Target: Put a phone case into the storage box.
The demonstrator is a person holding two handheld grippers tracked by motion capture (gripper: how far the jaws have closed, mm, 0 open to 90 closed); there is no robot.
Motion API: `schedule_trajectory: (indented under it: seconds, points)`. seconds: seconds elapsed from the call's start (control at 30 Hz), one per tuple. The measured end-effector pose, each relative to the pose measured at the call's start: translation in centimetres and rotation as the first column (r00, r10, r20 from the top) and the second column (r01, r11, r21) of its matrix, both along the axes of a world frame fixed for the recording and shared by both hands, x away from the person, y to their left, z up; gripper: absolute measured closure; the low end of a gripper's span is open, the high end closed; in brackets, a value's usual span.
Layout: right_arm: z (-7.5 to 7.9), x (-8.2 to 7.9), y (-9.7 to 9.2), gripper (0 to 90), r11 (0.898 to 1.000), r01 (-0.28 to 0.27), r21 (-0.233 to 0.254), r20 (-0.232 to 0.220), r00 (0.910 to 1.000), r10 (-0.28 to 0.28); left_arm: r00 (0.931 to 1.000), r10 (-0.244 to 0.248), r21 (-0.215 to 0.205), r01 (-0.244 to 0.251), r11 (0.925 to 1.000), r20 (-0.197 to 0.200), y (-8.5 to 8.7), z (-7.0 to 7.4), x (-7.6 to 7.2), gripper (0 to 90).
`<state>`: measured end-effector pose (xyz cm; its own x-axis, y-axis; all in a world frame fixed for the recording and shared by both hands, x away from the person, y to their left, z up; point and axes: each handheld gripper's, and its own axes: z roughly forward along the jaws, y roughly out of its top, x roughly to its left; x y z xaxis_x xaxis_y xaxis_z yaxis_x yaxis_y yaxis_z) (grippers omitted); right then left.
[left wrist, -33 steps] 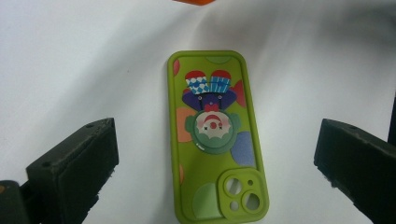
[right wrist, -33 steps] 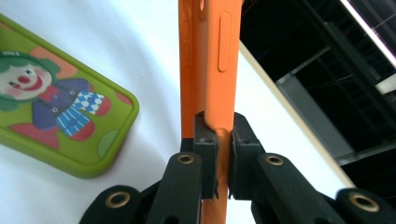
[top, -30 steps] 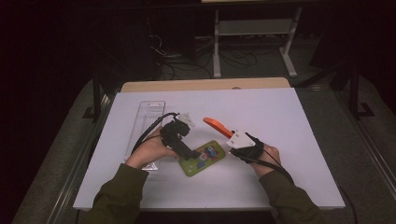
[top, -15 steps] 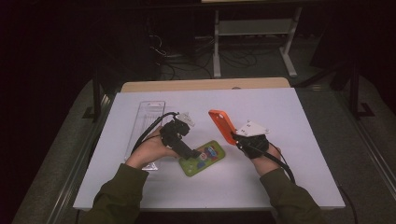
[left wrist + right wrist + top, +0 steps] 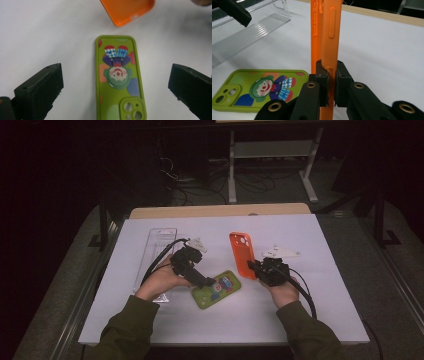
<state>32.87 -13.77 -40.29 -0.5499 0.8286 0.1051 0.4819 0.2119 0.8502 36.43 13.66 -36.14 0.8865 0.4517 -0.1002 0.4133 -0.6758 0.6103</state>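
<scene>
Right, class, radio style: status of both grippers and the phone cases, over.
Right gripper shut on orange case, lifted on edge. Left gripper open over green clown case, flat on white table. Clear stand off to the side, nothing blocking.

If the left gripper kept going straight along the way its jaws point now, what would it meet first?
Most likely the green phone case, lying flat on the white table between the open jaws of the left gripper. The orange case lies farther along; depth is hard to judge.
</scene>
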Motion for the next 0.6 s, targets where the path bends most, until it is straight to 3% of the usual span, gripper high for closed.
schedule_trajectory:
  seconds: [0.1, 0.2, 0.33, 0.47, 0.53, 0.6]
  points:
    - [0.0, -0.09, 0.12, 82.3, 1.0, 0.007, 0.008, -0.004, 1.0, -0.007, 0.9991, 0.027, -0.039, -0.025, 0.9989, 0.033, 0.0, 0.19, 0.08, 0.0]
    - [-0.04, -0.11, 0.22, 82.3, 1.0, 0.011, 0.013, -0.007, 0.9999, -0.01, 0.9968, 0.061, -0.11, -0.056, 0.9923, 0.05, -0.04, 0.45, 0.18, 0.0]
    - [-0.08, -0.16, 0.37, 82.3, 1.0, 0.01, 0.02, -0.012, 0.9999, -0.009, 0.9936, 0.081, -0.165, -0.067, 0.9841, 0.079, 0.02, 0.76, 0.34, 0.0]
    - [0.01, -0.26, 0.51, 82.3, 1.0, 0.012, 0.025, -0.016, 0.9998, -0.012, 0.9939, 0.098, -0.224, -0.085, 0.971, 0.049, -0.28, 0.71, 0.53, 0.0]
    - [0.05, -0.26, 0.55, 82.3, 1.0, 0.01, 0.028, -0.016, 0.9998, -0.01, 0.994, 0.094, -0.233, -0.078, 0.9692, 0.056, -0.44, 0.65, 0.74, 0.0]
    - [0.07, -0.23, 0.53, 82.3, 1.0, 0.006, 0.018, -0.008, 1.0, -0.006, 0.9945, 0.098, -0.251, -0.085, 0.9642, 0.039, -0.78, 0.58, 0.87, 0.0]
